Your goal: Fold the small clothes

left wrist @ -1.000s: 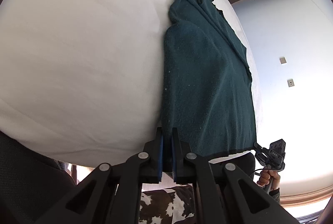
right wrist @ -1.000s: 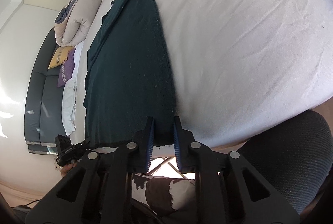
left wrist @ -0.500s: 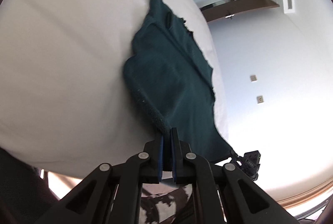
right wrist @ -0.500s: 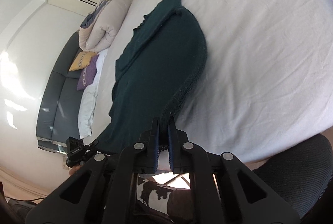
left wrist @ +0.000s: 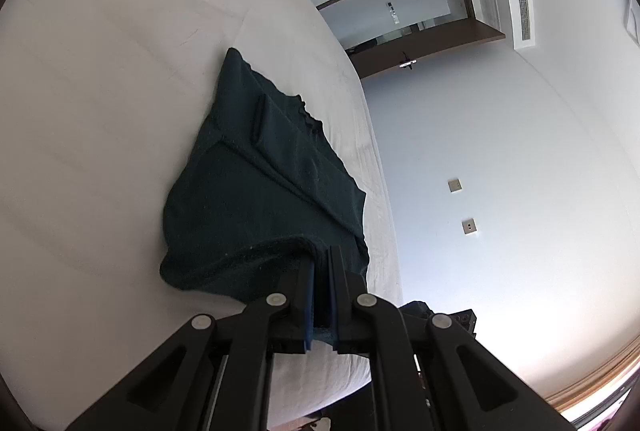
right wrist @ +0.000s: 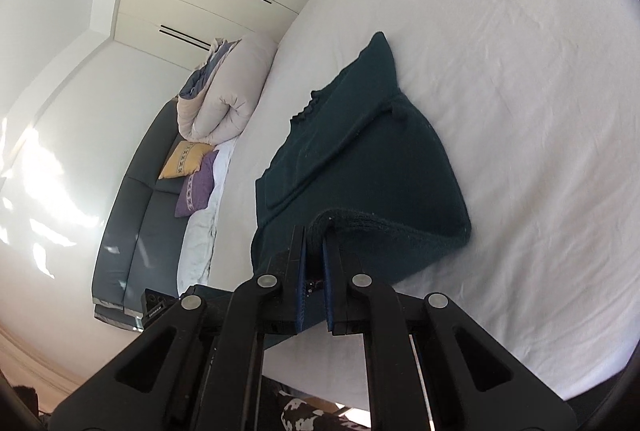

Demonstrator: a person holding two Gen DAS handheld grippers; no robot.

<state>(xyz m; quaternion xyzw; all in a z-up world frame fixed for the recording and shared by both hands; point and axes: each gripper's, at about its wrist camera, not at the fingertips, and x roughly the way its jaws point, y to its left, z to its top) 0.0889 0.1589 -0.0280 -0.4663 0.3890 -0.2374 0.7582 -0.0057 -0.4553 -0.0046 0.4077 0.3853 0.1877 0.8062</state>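
Note:
A dark green knitted garment [left wrist: 256,191] lies on the white bed [left wrist: 100,111], its near hem lifted and curled over toward the far end. My left gripper [left wrist: 322,263] is shut on one corner of that hem. My right gripper [right wrist: 314,235] is shut on the other hem corner of the garment [right wrist: 372,151], held above the bed [right wrist: 520,111]. The far part with the neckline lies flat on the sheet. The other gripper's body shows at the lower edge of each view.
A rolled beige duvet [right wrist: 224,95] lies at the bed's head. A dark sofa [right wrist: 132,215] with yellow and purple cushions stands beside the bed. A wall with switches [left wrist: 468,227] and a doorway [left wrist: 408,31] are on the other side.
Both grippers have lifted the near hem and carried it forward over the garment, so the flat garment now bulges into a fold. The right jaws closed on the hem.

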